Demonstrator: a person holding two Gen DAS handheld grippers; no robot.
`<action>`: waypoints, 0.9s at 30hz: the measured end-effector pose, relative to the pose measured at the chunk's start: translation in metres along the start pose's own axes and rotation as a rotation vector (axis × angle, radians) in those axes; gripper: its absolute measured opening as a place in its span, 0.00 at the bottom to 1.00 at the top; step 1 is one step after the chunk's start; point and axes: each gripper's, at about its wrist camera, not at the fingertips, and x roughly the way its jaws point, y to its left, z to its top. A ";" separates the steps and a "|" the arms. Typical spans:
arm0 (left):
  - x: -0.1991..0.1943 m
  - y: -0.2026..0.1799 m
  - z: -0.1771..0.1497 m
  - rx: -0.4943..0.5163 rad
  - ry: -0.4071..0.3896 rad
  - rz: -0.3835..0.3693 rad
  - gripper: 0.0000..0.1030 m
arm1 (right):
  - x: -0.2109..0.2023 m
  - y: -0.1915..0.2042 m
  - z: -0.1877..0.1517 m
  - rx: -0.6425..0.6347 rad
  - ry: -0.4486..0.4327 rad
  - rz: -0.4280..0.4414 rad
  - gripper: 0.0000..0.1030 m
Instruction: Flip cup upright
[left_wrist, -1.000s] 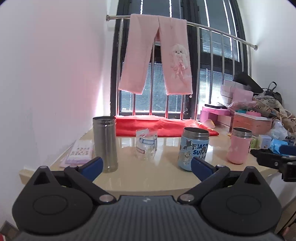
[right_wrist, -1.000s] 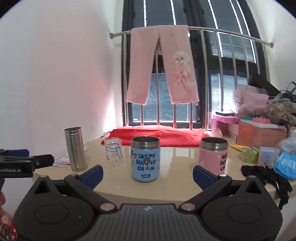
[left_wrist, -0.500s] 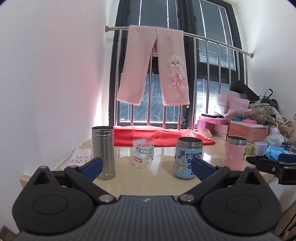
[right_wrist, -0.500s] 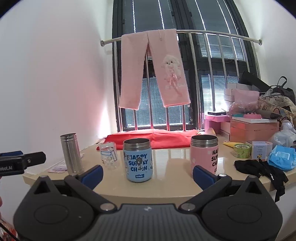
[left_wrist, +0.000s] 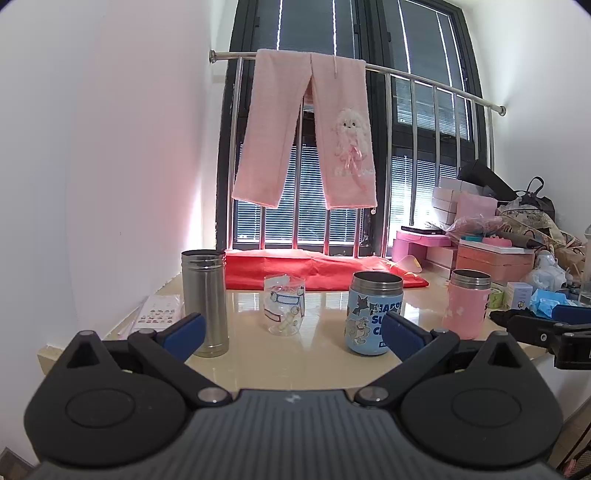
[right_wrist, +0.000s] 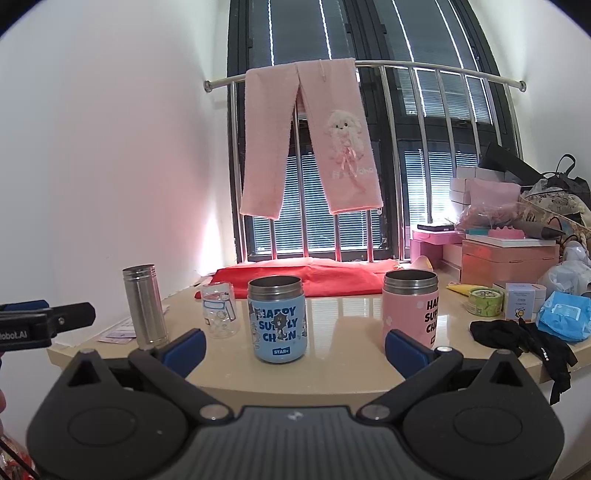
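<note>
Several cups stand on a beige table (left_wrist: 295, 369): a tall steel tumbler (left_wrist: 205, 302), a clear printed glass (left_wrist: 283, 309) standing mouth down, a blue cup (left_wrist: 373, 313) and a pink cup (left_wrist: 468, 309). In the right wrist view they are the tumbler (right_wrist: 144, 306), the glass (right_wrist: 219, 309), the blue cup (right_wrist: 277, 324) and the pink cup (right_wrist: 410, 309). My left gripper (left_wrist: 291, 332) is open and empty at the table's front edge. My right gripper (right_wrist: 294, 345) is open and empty in front of the blue cup.
A red cloth (left_wrist: 317, 271) lies at the back under a railing with pink trousers (left_wrist: 306, 133). Boxes and bags (right_wrist: 509, 254) crowd the right side, with a black strap (right_wrist: 524, 339) near the edge. A sticker sheet (left_wrist: 159, 314) lies at the left.
Both grippers have drawn back and lowered slightly, so the cups sit lower and farther in both views. Nothing on the table has moved.
</note>
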 end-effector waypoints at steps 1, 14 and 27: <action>0.000 0.000 0.000 0.000 0.000 0.000 1.00 | 0.000 0.000 0.000 0.000 -0.001 0.000 1.00; 0.000 -0.001 0.000 -0.003 0.002 -0.002 1.00 | -0.001 0.002 -0.001 -0.006 -0.003 0.006 1.00; 0.000 -0.004 -0.002 -0.003 0.007 0.005 1.00 | -0.001 0.003 -0.001 -0.007 -0.004 0.006 1.00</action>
